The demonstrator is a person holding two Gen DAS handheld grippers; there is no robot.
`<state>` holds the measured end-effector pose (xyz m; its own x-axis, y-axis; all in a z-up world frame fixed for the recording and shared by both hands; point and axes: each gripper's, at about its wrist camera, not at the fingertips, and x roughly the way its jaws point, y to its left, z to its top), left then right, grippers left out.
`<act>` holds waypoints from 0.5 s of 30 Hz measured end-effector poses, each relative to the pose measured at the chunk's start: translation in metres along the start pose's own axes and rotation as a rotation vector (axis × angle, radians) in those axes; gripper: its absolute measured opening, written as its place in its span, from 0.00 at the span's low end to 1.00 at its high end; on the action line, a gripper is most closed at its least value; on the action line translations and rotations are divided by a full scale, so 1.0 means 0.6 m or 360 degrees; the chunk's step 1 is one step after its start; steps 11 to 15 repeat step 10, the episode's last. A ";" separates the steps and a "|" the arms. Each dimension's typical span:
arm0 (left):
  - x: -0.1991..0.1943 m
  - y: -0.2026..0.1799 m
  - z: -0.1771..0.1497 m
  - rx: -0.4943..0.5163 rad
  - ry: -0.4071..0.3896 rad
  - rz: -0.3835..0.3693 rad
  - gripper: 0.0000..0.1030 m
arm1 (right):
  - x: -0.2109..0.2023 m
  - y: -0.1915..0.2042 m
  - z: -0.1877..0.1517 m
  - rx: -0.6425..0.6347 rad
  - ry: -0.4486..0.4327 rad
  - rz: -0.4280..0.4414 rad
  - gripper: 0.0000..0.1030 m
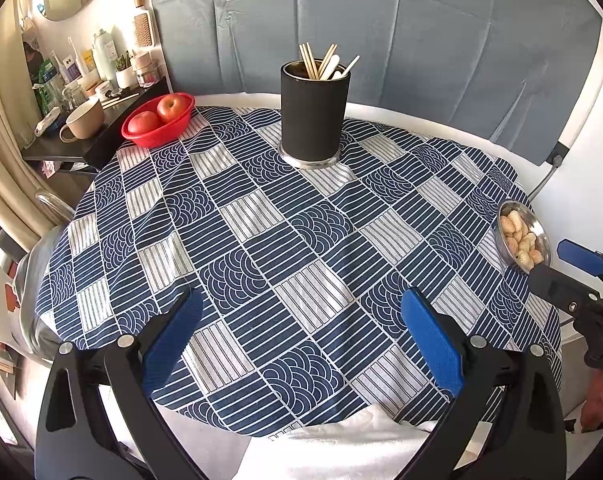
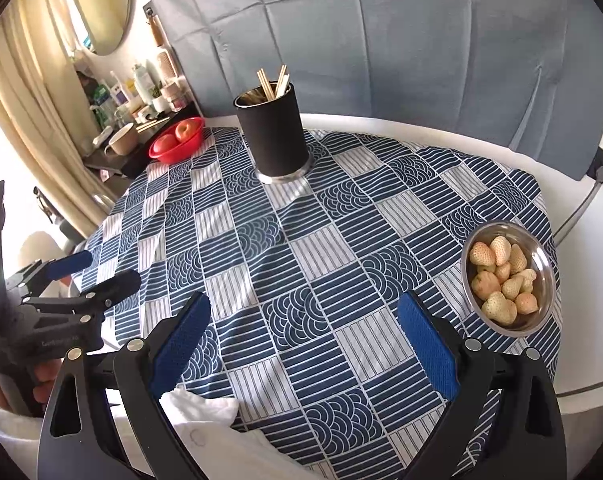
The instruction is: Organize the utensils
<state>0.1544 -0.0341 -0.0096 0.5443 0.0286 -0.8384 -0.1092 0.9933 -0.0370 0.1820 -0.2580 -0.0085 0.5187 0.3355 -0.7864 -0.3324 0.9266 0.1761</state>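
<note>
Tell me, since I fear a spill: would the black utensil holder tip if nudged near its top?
Probably not easily: the black utensil holder is tall, but its flared metal base looks steadying. The chopsticks lean loosely inside and would likely rattle or shift.

Left gripper [image 1: 301, 328] and right gripper [image 2: 303, 322]: black plastic arms with cut-out slots, textured blue finger pads [image 1: 431, 344], silver pivot screws. White lettering on body, unreadable. Bare skin at the grips.

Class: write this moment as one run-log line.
left claw: open, empty | right claw: open, empty | utensils: standing in black holder | tablecloth: no loose utensils seen
</note>
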 end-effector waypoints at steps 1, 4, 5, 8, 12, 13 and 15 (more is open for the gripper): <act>-0.002 -0.001 0.000 0.0015 -0.0008 0.0000 0.94 | 0.001 -0.001 0.000 0.0005 0.0006 0.0008 0.88; -0.004 -0.006 0.003 0.0059 -0.0026 -0.0025 0.94 | 0.009 -0.002 0.000 0.0026 0.0040 0.0042 0.88; -0.003 -0.006 0.004 0.0068 -0.0026 -0.0031 0.94 | 0.012 -0.003 0.000 0.0032 0.0051 0.0051 0.88; 0.000 -0.004 0.008 0.0089 -0.0029 -0.0027 0.94 | 0.016 -0.004 0.002 0.0039 0.0072 0.0058 0.88; 0.006 0.002 0.011 0.0091 -0.0012 -0.0031 0.94 | 0.020 -0.001 0.003 0.0031 0.0082 0.0049 0.88; 0.006 0.002 0.011 0.0091 -0.0012 -0.0031 0.94 | 0.020 -0.001 0.003 0.0031 0.0082 0.0049 0.88; 0.006 0.002 0.011 0.0091 -0.0012 -0.0031 0.94 | 0.020 -0.001 0.003 0.0031 0.0082 0.0049 0.88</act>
